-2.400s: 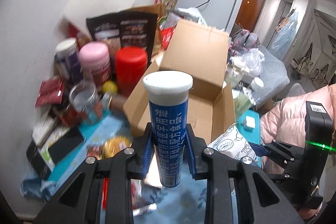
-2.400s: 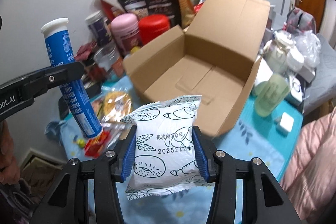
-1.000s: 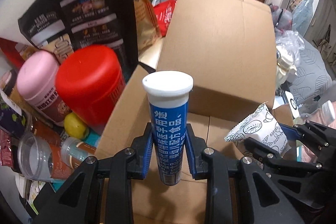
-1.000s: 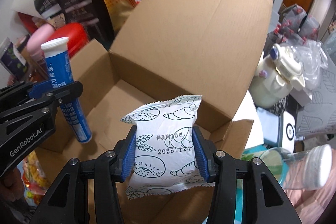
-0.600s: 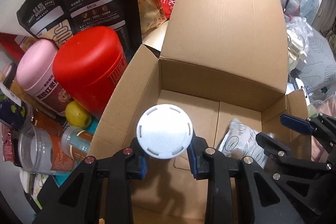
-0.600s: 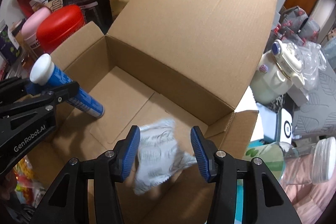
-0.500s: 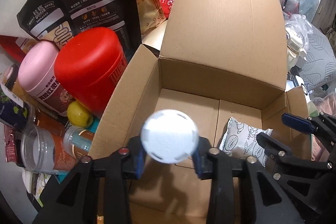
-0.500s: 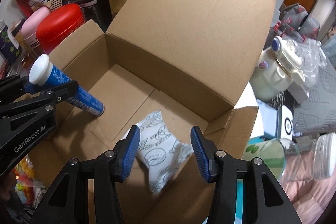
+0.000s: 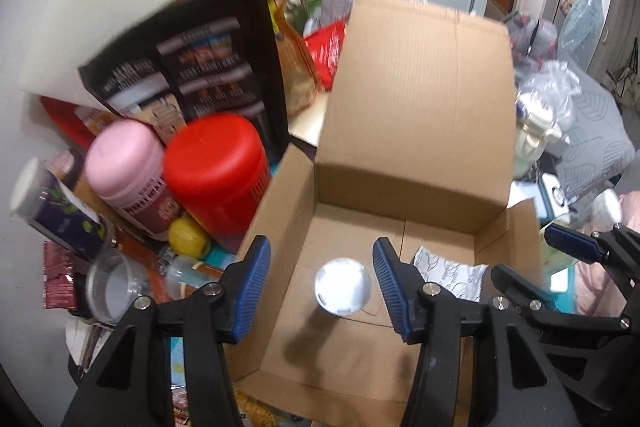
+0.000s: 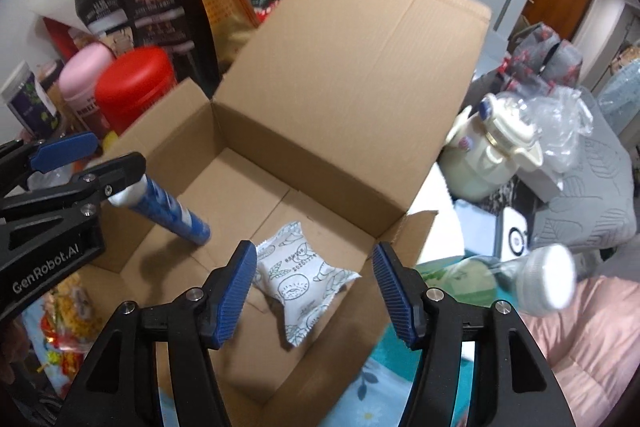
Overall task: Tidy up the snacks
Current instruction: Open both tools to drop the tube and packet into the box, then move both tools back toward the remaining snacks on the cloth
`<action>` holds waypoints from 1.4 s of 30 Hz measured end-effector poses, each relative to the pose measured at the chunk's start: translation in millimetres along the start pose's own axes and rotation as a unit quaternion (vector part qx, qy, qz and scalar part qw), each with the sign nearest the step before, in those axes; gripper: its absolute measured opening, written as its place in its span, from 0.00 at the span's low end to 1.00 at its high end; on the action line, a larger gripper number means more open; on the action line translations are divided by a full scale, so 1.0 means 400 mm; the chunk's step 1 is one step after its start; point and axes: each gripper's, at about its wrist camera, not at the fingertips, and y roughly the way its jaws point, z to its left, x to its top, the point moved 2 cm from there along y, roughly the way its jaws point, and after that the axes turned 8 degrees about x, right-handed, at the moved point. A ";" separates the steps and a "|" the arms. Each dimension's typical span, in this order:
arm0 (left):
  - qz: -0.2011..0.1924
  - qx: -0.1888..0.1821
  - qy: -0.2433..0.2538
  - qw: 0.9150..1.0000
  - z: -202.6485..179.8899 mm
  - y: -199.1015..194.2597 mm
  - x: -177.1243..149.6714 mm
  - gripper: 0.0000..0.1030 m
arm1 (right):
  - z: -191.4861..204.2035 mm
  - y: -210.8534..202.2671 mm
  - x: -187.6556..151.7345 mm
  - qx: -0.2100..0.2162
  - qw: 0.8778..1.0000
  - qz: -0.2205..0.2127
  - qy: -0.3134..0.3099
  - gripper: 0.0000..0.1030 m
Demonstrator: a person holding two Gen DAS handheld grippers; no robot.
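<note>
An open cardboard box (image 9: 416,131) (image 10: 352,99) fills the middle of both views. A white snack packet (image 10: 306,277) (image 9: 448,277) lies on the box floor at the right. A blue tube with a white cap (image 9: 343,291) (image 10: 172,213) stands tilted inside the box at the left, free of the pads. My left gripper (image 9: 322,283) is open around the cap, just above the box. My right gripper (image 10: 314,287) is open and empty above the packet.
Left of the box stand a red canister (image 9: 218,167), a pink-lidded jar (image 9: 128,167), a yellow ball (image 9: 188,235) and a black snack bag (image 9: 192,67). A cream kettle (image 10: 492,155) and a glass bottle (image 10: 520,279) sit at the right.
Both grippers opened. The packet dropped onto the box floor and the tube slipped from the left pads down into the box. Both grippers have pulled back a little.
</note>
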 end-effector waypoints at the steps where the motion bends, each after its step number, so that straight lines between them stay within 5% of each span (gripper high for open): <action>1: -0.005 -0.001 -0.002 1.000 0.005 -0.017 0.005 0.51 | 0.002 -0.012 -0.002 -0.001 1.000 -0.005 -0.001 0.59; 16: -0.088 -0.004 -0.028 0.996 0.081 -0.318 0.023 0.51 | 0.081 -0.291 0.000 -0.006 0.996 -0.091 -0.019 0.59; 29: -0.132 -0.005 -0.043 0.990 0.127 -0.534 -0.084 0.52 | 0.176 -0.484 -0.103 -0.001 0.988 -0.148 -0.033 0.68; 31: -0.132 -0.010 -0.048 0.990 0.133 -0.551 -0.106 0.56 | 0.190 -0.507 -0.125 0.002 0.988 -0.152 -0.034 0.68; 33: -0.133 -0.013 -0.057 0.989 0.142 -0.568 -0.129 0.73 | 0.201 -0.521 -0.142 0.005 0.988 -0.151 -0.035 0.68; 42: -0.137 -0.006 -0.067 0.988 0.188 -0.622 -0.222 0.73 | 0.249 -0.546 -0.214 0.023 0.988 -0.151 -0.030 0.77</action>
